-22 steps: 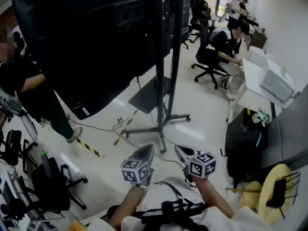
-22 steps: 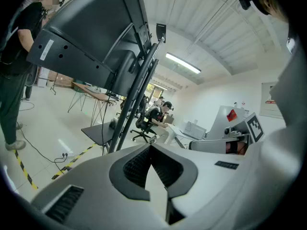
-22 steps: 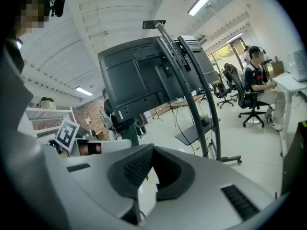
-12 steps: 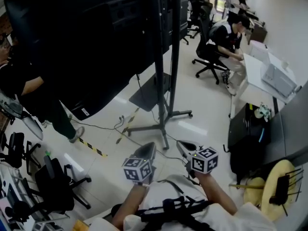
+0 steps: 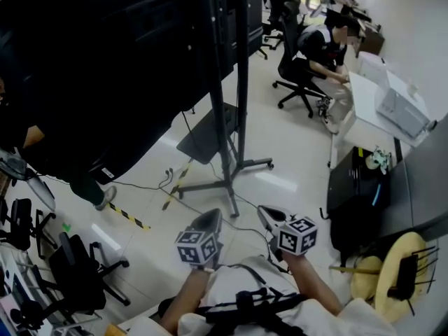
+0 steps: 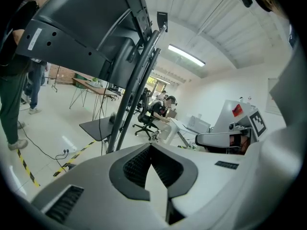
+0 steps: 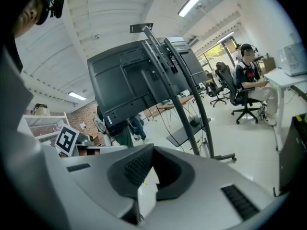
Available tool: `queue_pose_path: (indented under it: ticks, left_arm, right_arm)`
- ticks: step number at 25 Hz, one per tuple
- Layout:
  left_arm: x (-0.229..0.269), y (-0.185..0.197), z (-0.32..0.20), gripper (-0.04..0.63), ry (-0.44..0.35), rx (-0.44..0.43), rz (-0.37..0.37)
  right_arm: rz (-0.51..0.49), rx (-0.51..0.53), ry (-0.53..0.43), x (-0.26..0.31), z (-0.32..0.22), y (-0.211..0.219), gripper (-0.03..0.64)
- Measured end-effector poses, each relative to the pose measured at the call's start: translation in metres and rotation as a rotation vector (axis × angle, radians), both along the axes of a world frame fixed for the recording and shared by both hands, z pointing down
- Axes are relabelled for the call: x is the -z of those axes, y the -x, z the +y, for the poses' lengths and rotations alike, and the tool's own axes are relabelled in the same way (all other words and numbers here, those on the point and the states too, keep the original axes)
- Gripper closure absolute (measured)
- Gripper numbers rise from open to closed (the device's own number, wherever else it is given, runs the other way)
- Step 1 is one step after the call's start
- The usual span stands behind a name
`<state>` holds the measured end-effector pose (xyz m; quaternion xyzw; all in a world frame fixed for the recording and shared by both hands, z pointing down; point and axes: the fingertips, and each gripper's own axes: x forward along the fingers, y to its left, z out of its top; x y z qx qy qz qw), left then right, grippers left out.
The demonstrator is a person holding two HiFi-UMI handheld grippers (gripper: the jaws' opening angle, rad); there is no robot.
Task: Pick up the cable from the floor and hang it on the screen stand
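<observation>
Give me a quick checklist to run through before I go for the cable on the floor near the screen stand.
1. Left claw empty: ok, jaws together with nothing between them.
2. Right claw empty: ok, jaws together with nothing between them.
3. Claws opened for a grasp: not ok, both are shut.
4. Cable in sight: ok, a thin dark line on the floor, left of the stand's feet.
5. Screen stand in view: ok, upright ahead of both claws.
6. Spot on the stand to hang the cable: cannot tell.
</observation>
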<state>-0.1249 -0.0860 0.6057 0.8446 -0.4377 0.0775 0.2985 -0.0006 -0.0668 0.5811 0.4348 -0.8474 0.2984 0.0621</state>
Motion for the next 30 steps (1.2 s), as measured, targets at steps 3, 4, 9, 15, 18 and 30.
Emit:
queue_pose_path:
  ticks: [3,4,9,15,18,30]
  left_arm:
    - [-0.003,-0.013,-0.009,0.595,0.009,0.002,-0.022]
    - [-0.003,-0.018,-0.012,0.595,0.010,0.004,-0.027]
    - [-0.007,-0.043,-0.022,0.595,0.006,0.012,-0.057]
    - [-0.019,-0.051,-0.027,0.595,0.030,0.051,-0.094]
    - [-0.029,-0.040,-0.038,0.595,0.056,0.094,-0.108]
    - [-0.085,0.026,-0.177,0.469,0.111,0.149,-0.195]
  right_arm:
    - [-0.001,-0.025,0.002,-0.001,-0.001,-0.022,0.615]
    - [0.003,-0.029,0.001,-0.001,-0.002,-0.030,0.615]
    - [0.002,-0.016,-0.009,-0.005,-0.009,-0.055,0.615]
    - [-0.021,0.027,-0.005,-0.005,-0.021,-0.063,0.615]
    - [-0.031,0.063,0.008,-0.010,-0.033,-0.057,0.615]
    - [-0.022,0.102,0.027,-0.022,-0.142,-0.002,0.615]
